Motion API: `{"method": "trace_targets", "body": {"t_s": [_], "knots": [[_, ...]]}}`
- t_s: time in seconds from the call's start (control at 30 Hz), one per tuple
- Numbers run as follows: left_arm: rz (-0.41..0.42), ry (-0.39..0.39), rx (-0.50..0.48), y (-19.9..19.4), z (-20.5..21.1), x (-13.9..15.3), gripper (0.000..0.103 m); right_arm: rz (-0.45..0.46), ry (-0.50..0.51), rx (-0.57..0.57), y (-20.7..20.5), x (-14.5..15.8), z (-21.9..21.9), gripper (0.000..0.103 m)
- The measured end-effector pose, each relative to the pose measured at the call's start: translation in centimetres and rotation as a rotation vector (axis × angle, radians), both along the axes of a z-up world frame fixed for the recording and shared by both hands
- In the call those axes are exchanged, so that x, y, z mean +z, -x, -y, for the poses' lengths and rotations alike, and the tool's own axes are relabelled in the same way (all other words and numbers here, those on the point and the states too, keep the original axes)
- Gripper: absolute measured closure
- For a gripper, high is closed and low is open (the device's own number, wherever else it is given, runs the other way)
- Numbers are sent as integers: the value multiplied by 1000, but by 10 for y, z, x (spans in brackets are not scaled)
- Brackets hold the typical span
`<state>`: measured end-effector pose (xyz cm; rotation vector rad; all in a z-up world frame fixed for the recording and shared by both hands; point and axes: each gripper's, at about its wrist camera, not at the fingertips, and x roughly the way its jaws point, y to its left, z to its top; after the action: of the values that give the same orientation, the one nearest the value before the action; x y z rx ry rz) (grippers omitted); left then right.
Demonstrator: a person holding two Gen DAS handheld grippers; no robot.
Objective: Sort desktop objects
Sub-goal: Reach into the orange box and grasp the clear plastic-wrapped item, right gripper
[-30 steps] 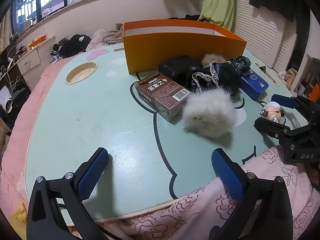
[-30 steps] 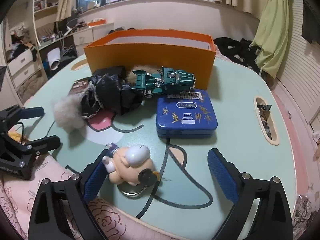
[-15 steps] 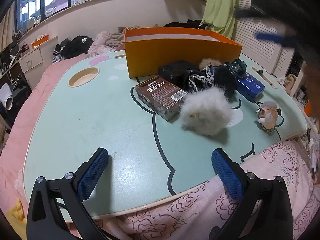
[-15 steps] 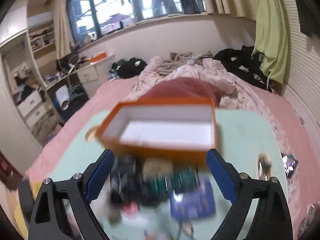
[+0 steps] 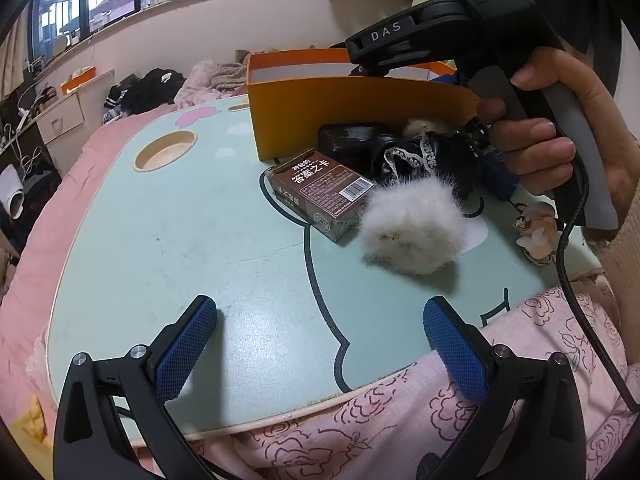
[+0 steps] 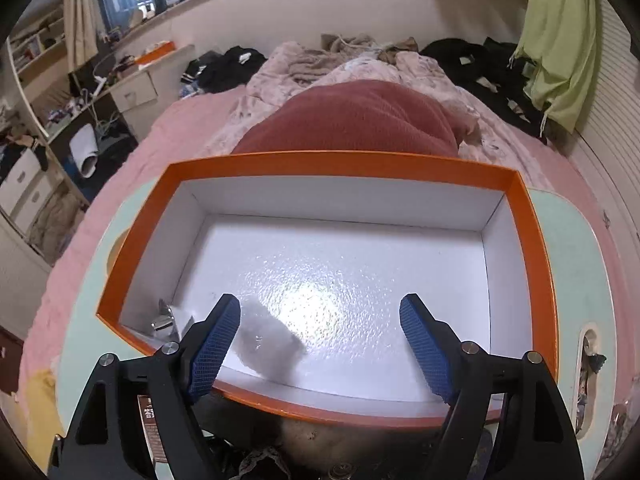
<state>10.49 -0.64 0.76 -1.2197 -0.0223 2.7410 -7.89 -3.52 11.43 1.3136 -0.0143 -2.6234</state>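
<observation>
- Objects lie in a cluster on the mint table (image 5: 168,240), in front of the orange box (image 5: 360,112): a brown card box (image 5: 324,194), a white fluff ball (image 5: 414,232) just beside it, a black lacy bundle (image 5: 416,156) behind both; a small figurine (image 5: 538,226) sits near the table's right edge, partly hidden by the hand
- Left gripper (image 5: 320,344) hovers low over the near edge of the table — fingers (image 5: 184,348) spread wide, nothing between them
- Right gripper (image 6: 320,344) hangs above the orange box (image 6: 332,164), looking down into it; its fingers (image 6: 426,348) are spread wide and hold nothing
- Inside the box, white floor; a small metal clip (image 6: 162,320) lies in the near left corner; a grey blurred shape (image 6: 268,344) shows beside the left finger — what it is I cannot tell
- In the left view the right hand (image 5: 560,136) grips the black handle, raised over the cluster; a cable hangs from it
- Pink floral bedding (image 5: 400,420) lies under the table's near edge
</observation>
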Motion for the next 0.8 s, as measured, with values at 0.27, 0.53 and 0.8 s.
{"method": "trace_targets", "body": {"t_s": [0.27,0.53,0.8], "knots": [[4,-8,4,3,2,-2,0,80,13,36,14,-2,6,24],[3,-8,4,4,3,-3,0,445,51,160,56,-13,17,46],[6,-11,9,6,4,-3,0,422,-39,161,48,-17,22,75]]}}
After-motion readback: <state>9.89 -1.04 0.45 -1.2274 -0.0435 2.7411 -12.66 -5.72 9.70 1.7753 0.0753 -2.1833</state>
